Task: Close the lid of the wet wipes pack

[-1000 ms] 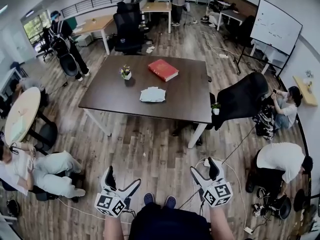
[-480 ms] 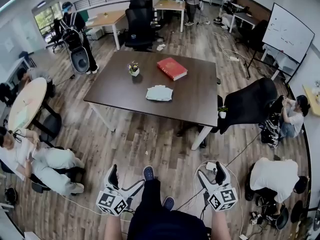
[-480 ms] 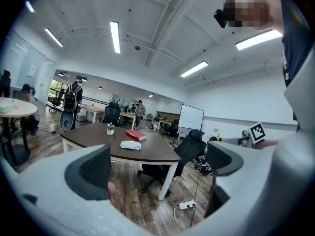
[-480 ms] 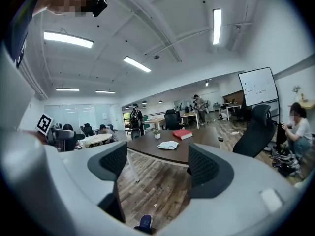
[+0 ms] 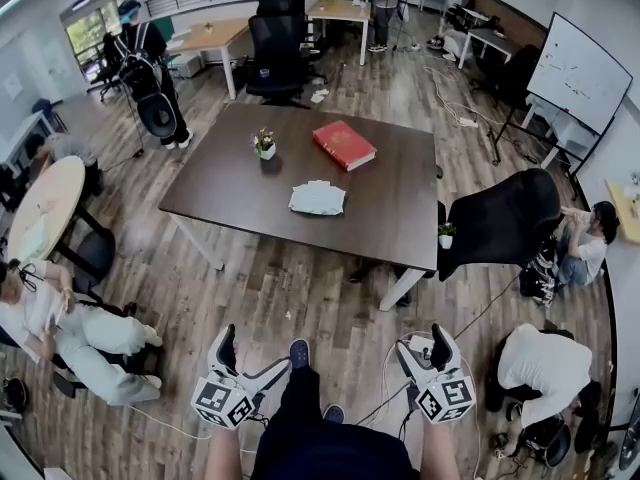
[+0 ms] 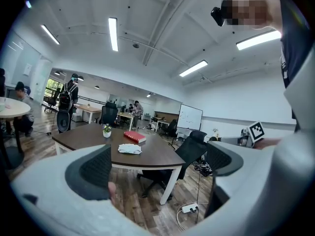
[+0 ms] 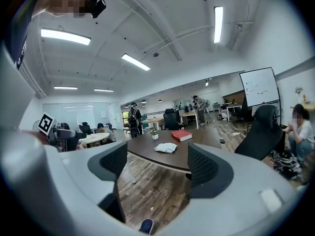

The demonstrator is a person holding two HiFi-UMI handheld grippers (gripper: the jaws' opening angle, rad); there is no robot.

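A white wet wipes pack [image 5: 317, 198] lies near the front middle of a dark brown table [image 5: 230, 183], far ahead of me; whether its lid stands open is too small to tell. The pack [image 6: 130, 149] shows small in the left gripper view, and the pack [image 7: 166, 147] likewise in the right gripper view. My left gripper [image 5: 247, 357] is held low over the wooden floor, open and empty. My right gripper [image 5: 421, 347] is level with it, open and empty too. Both are well short of the table.
On the table are a red book [image 5: 344, 144] and a small potted plant [image 5: 264, 145]. A black office chair [image 5: 497, 218] stands at the table's right end. Cables and a power strip [image 5: 420, 344] lie on the floor by my right gripper. People sit at left and right.
I have stepped a little toward the table, which now sits slightly nearer in the head view. Both grippers stay low, open and empty.
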